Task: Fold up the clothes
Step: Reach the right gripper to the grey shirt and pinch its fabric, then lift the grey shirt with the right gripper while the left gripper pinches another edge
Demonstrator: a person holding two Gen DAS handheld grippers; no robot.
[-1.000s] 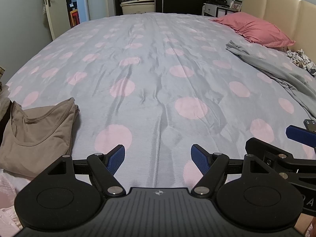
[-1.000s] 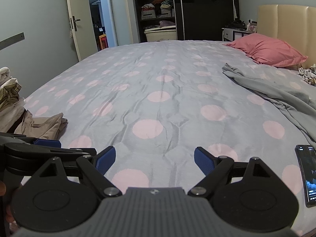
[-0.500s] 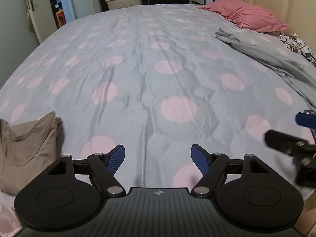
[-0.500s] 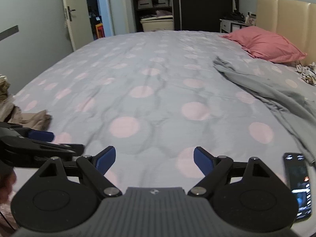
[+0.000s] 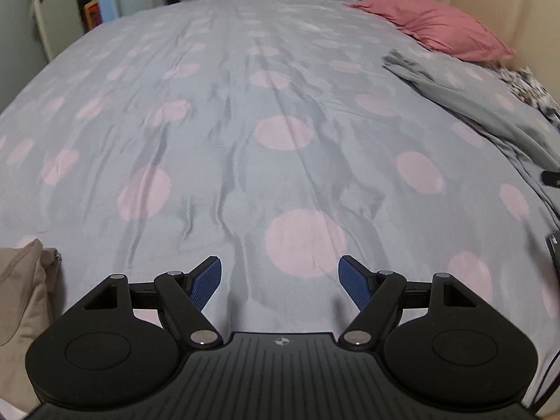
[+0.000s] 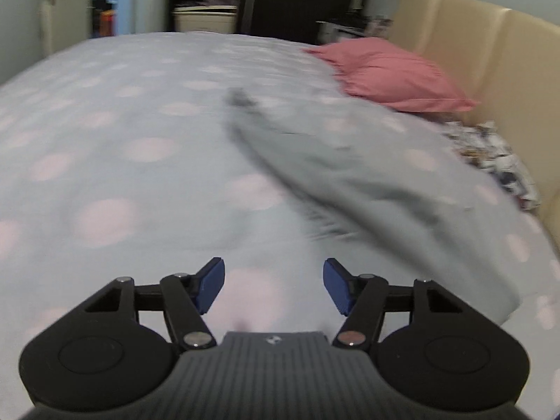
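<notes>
Right wrist view, blurred by motion: the grey garment [image 6: 350, 178] lies spread and rumpled on the right half of the bed [image 6: 122, 161], running from near the middle of the cover toward the near right edge, just ahead and to the right of the right gripper [image 6: 273, 285]. That gripper hangs over the cover with its jaws wide apart and nothing between them; the blue pads [image 6: 210, 285] touch no cloth. Beyond the garment a pink pillow [image 6: 388, 73] rests against the beige headboard [image 6: 490, 70], and a dark patterned cloth [image 6: 490, 154] lies bunched along the headboard side.

From the left wrist view the same grey garment [image 5: 465, 105] shows sharper, well apart from the left gripper [image 5: 280, 281], off to the right by the pink pillow [image 5: 434, 28]. The left gripper's jaws are also spread wide and empty, over the grey bedcover with pink dots [image 5: 245, 122]. A folded tan garment [image 5: 21, 290] sits at the near left edge of the bed, just beside the gripper's left arm. At the far end stand a door [image 5: 38, 3] and dark shelving.
</notes>
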